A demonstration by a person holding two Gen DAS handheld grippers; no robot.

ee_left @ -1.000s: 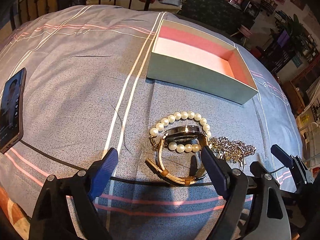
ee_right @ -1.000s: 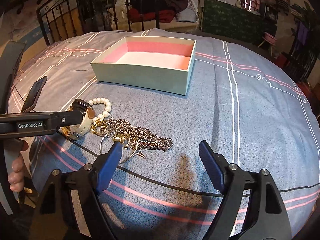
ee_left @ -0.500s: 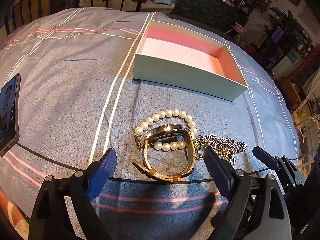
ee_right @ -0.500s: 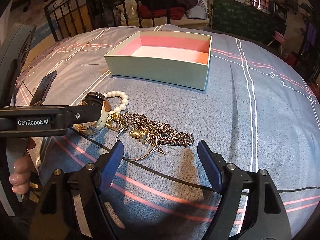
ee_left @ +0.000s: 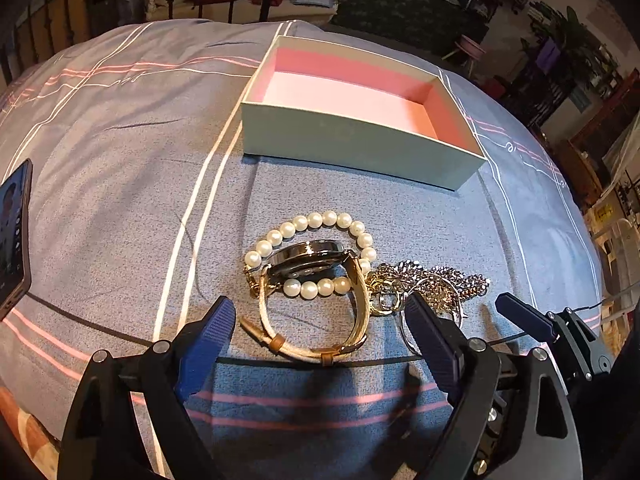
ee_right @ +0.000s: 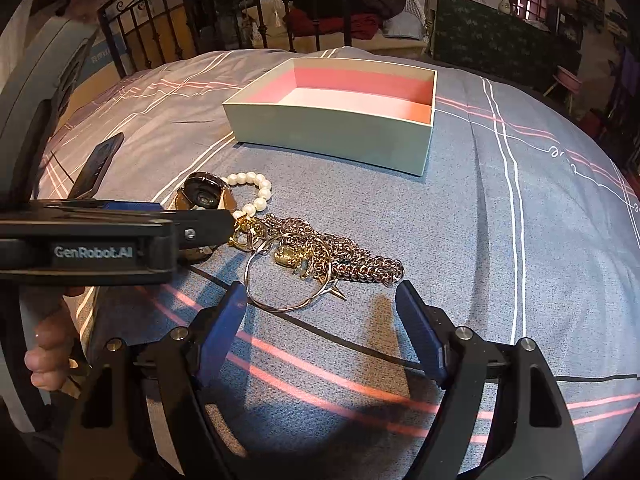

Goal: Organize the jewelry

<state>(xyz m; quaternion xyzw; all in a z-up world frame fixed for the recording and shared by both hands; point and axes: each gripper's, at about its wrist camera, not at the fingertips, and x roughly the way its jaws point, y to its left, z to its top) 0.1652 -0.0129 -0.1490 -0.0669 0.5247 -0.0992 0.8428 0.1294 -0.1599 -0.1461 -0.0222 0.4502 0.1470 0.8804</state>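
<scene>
On the striped bedsheet a gold-strap watch rests on a pearl bracelet, beside a tangle of metal chains. My left gripper hangs just above the watch strap, which lies between its fingers untouched; its jaws are closing slightly. My right gripper is open just short of the chains and a thin hoop. An empty pale green box with a pink lining stands beyond the jewelry. The left gripper crosses the right wrist view and hides part of the watch.
A phone lies at the bed's left side. A person's hand grips the left tool's handle. An iron bed rail and furniture stand behind the bed. Bare sheet stretches to the right of the box.
The left gripper has slid sideways, so the watch now sits centred between its fingers. In the right wrist view the chain pile has shifted toward the middle, between the fingers.
</scene>
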